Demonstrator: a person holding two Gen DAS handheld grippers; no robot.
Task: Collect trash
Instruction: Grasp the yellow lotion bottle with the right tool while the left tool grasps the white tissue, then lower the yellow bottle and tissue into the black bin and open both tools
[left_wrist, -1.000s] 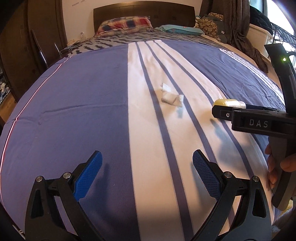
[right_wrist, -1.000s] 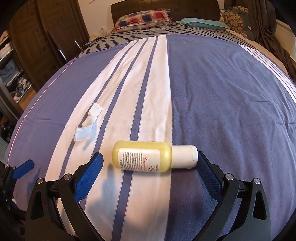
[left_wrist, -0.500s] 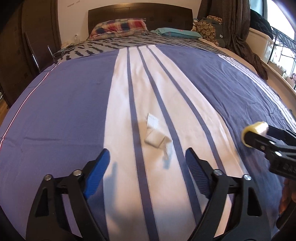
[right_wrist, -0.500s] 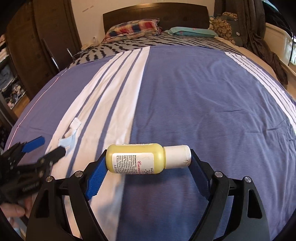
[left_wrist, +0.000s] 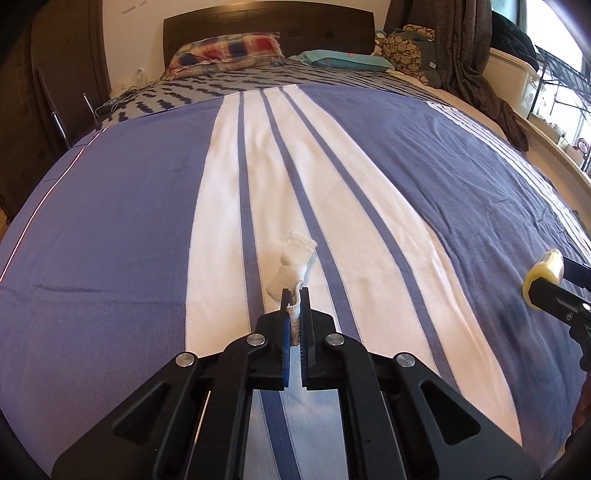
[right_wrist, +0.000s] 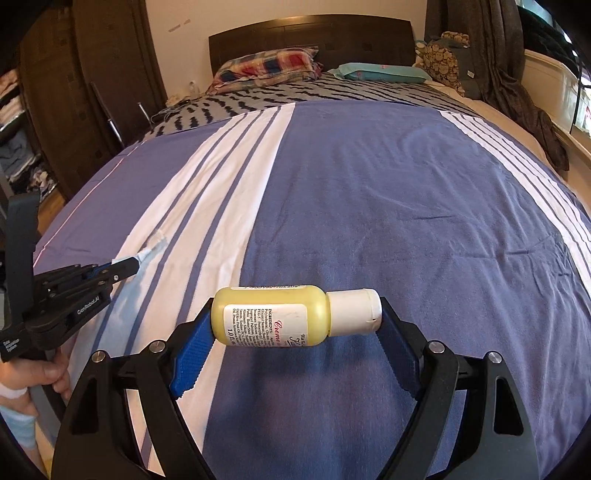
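Left gripper (left_wrist: 294, 300): jaws have just been closing and now stand pressed together on the near end of the white wad (left_wrist: 293, 260); blue pads nip a thin twist of it

White wad: a crumpled scrap of tissue or cloth, which I cannot tell; it lies on the white band of the bedspread (left_wrist: 110, 229) between two blue stripes, its far end resting on the cover, its near end caught in the jaws

Right gripper (right_wrist: 295, 325): jaws stand wide, one pad at each end of the yellow bottle (right_wrist: 275, 319); the bottle lies crosswise, base at the left pad, white cap at the right pad, clear of the cover

Yellow bottle: labelled, cap on; seen from the left wrist as a yellow end at the right edge

Bed: plaid pillow (left_wrist: 227, 50) and teal pillow (left_wrist: 343, 59) at the dark headboard (left_wrist: 266, 22)
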